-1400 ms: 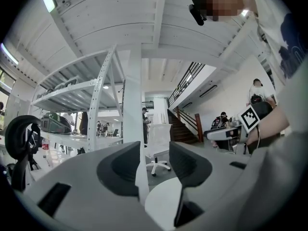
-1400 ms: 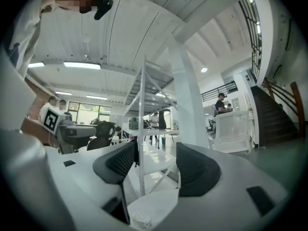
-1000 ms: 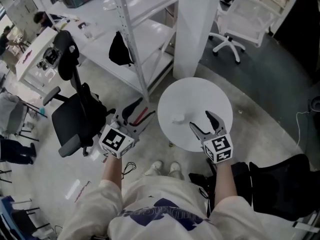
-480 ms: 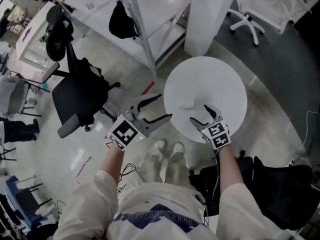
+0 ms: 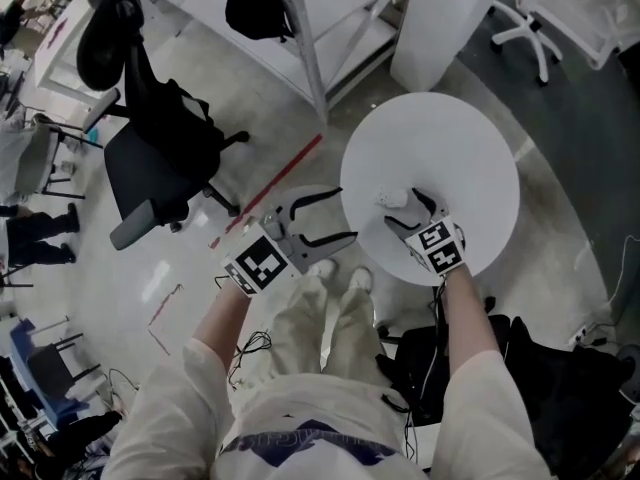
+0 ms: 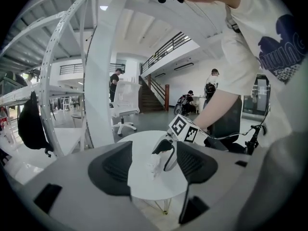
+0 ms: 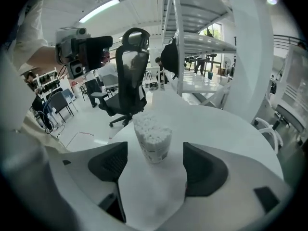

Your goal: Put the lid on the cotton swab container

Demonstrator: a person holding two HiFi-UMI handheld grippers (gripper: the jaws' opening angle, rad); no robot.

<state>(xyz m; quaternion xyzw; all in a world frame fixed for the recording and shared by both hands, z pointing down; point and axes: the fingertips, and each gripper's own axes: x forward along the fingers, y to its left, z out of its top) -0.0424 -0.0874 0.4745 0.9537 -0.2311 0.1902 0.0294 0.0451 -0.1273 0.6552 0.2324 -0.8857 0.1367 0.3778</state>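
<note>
Easily toppled: cotton swab container [image 7: 153, 143], uncapped, upright on table [image 5: 480, 148], just ahead of right gripper [image 5: 408, 213], jaws apart, just opening wider, gripping nothing; left gripper [image 5: 335, 218] likewise spreading, empty. Could scatter swabs [image 7: 153, 124] if bumped off-centre. Lid unseen.

Black office chair [image 5: 150, 180], white shelving [image 5: 345, 23]

Cotton swab container [image 5: 389, 198] tiny and blurred in head view, its label print [image 7: 156, 154] unreadable in right gripper view
</note>
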